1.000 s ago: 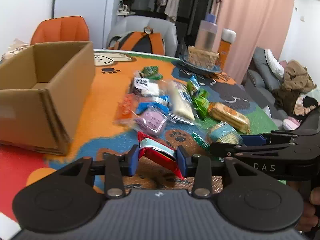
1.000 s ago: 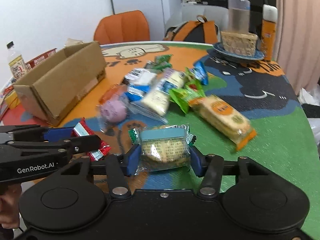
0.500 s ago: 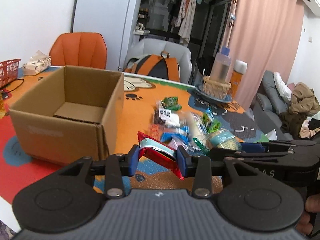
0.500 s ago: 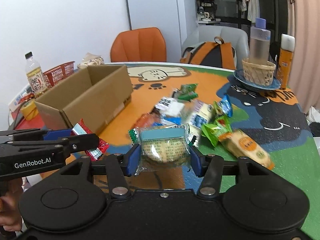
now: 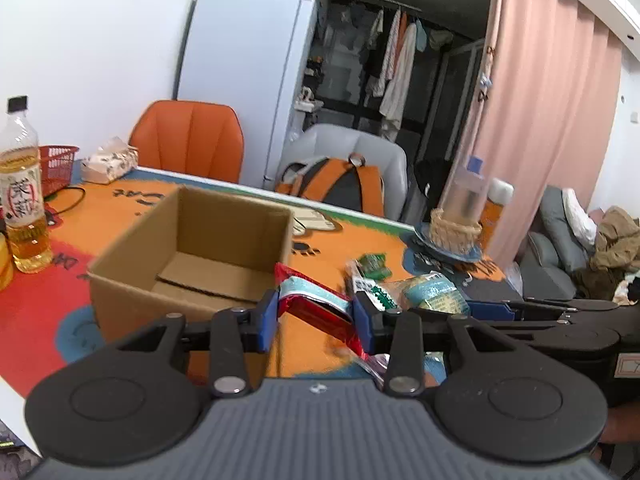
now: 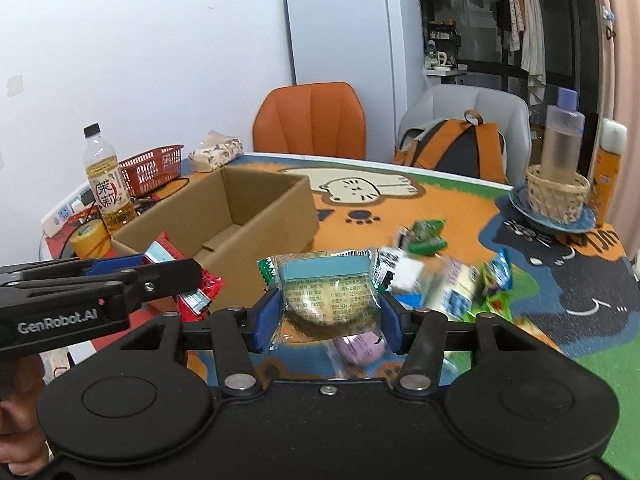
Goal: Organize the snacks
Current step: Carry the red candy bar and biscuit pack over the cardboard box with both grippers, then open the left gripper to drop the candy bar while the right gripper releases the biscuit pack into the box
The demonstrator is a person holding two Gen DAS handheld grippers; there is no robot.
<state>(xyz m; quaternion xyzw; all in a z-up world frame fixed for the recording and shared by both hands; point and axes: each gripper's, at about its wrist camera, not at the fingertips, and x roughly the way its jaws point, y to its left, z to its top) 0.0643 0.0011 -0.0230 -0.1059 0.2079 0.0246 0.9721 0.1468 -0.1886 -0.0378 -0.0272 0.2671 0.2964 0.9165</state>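
Now | red packet [image 5: 316, 304]: crinkled foil | teal-topped packet [image 6: 328, 296]: clear wrap, round cake

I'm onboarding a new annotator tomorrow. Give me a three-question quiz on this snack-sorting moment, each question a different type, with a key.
1. True or false: the cardboard box already holds several snack packets.
2. Multiple choice: what does the left gripper hold? A) a green packet B) a red packet C) a bottle
3. Short answer: what is clamped in the right gripper?

Key
1. False; only its bare cardboard bottom shows.
2. B; the red packet sits between its blue pads.
3. A clear-wrapped round cake with a teal band, pressed between the pads, lifted above the snack pile on the table.
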